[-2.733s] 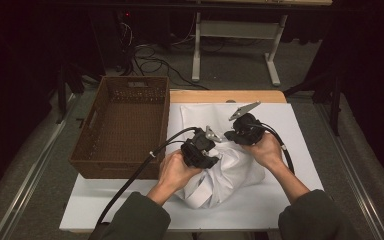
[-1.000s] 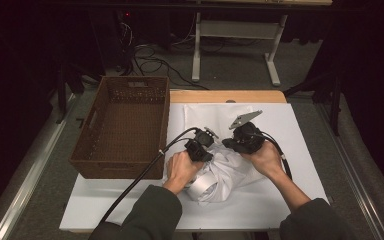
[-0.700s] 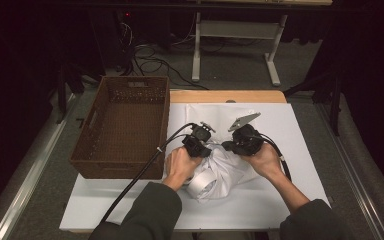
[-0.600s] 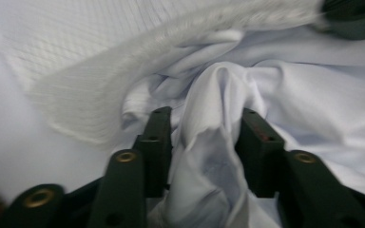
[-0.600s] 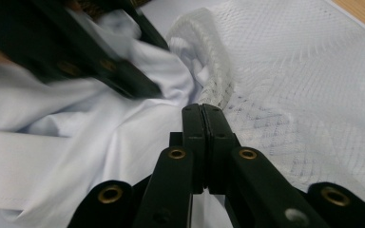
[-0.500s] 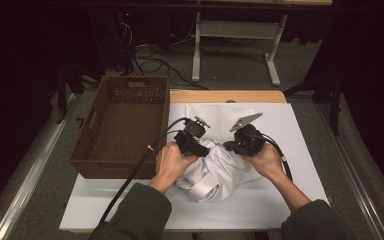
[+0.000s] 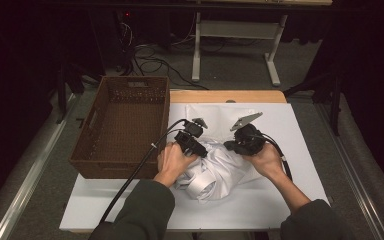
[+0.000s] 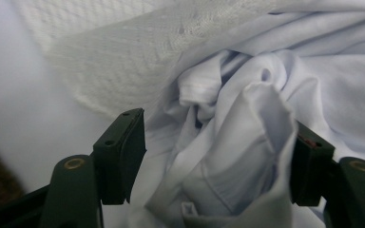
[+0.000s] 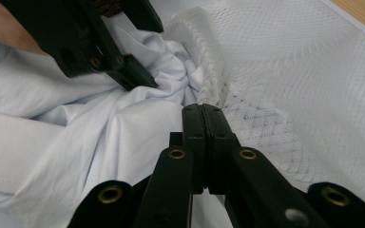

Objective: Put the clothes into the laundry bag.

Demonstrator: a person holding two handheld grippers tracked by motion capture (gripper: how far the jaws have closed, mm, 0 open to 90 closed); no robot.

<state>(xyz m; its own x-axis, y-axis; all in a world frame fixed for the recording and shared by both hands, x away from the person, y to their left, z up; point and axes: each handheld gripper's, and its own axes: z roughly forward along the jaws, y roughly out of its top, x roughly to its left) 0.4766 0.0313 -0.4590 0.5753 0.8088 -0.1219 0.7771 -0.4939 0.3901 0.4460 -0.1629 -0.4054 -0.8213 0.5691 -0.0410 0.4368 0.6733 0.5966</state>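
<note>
A crumpled white garment (image 7: 215,172) was seen heaped on the tabletop (image 7: 300,150), beside a mesh bag (image 9: 304,71). The left gripper (image 8: 214,156) was held apart around a fold; the right gripper (image 9: 202,111) was clamped on the bag's rim. Beyond, a wicker basket (image 7: 125,125) was set. The thin mesh could be lost from the grip if pulled sideways.

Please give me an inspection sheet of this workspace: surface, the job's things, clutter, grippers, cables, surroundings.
Surface: white table top, wooden edge at the far side.
Job's things: crumpled white garment with a white mesh bag at its edge; brown wicker basket beside it.
Clutter: nothing seen.
Grippers: left gripper open around a garment fold; right gripper shut on the mesh bag's rim.
Cables: black cable trails off the near edge; more on the floor.
Surroundings: dark room, white frame legs behind.
</note>
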